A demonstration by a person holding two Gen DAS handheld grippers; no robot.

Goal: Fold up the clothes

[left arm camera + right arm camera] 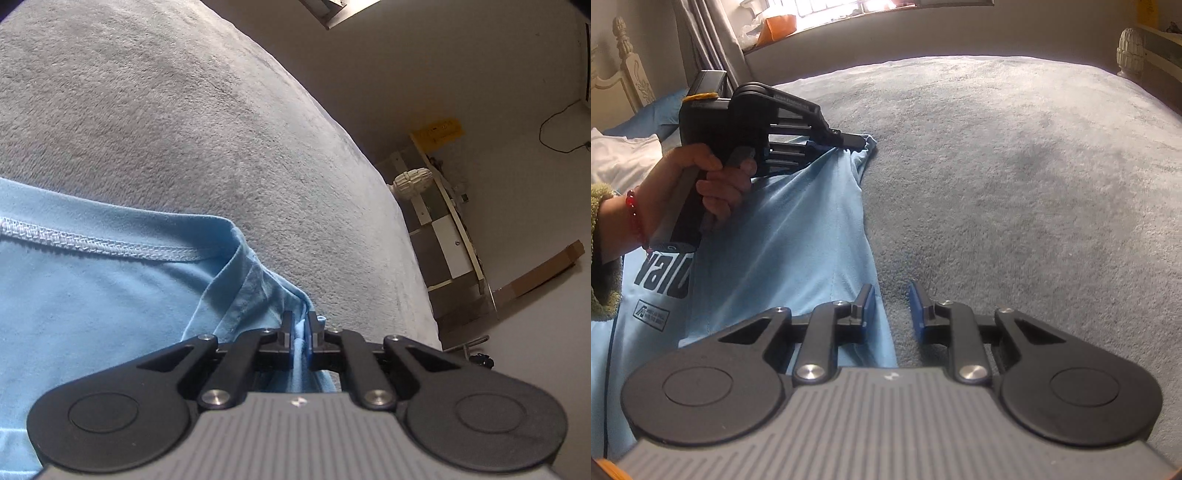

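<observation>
Blue shirt pinched at its corner on the grey bed

Bedding first: a grey plush blanket (1015, 166) covers the whole bed and carries everything in play. At the far left of the right wrist view stands a carved cream bedpost (626, 62), with white cloth (624, 158) heaped below it and grey curtains (713, 37) hanging beside a bright window. Across the bed on the right, another cream finial (1129, 50) rises past the blanket's edge. The left wrist view shows a cardboard box (543, 271) on the pale floor beyond the bed.

A light blue T-shirt (783, 236) with dark lettering lies on the left part of the blanket. A hand (701, 184) with a red bead bracelet (634, 212) grips the left gripper (302, 325), whose jaws are clamped tight on a bunched corner of the shirt near its stitched hem. The right gripper (892, 301) sits low over the shirt's right edge, jaws narrowly parted; its left finger lies over blue fabric, its right over bare blanket, with nothing pressed between them.
</observation>
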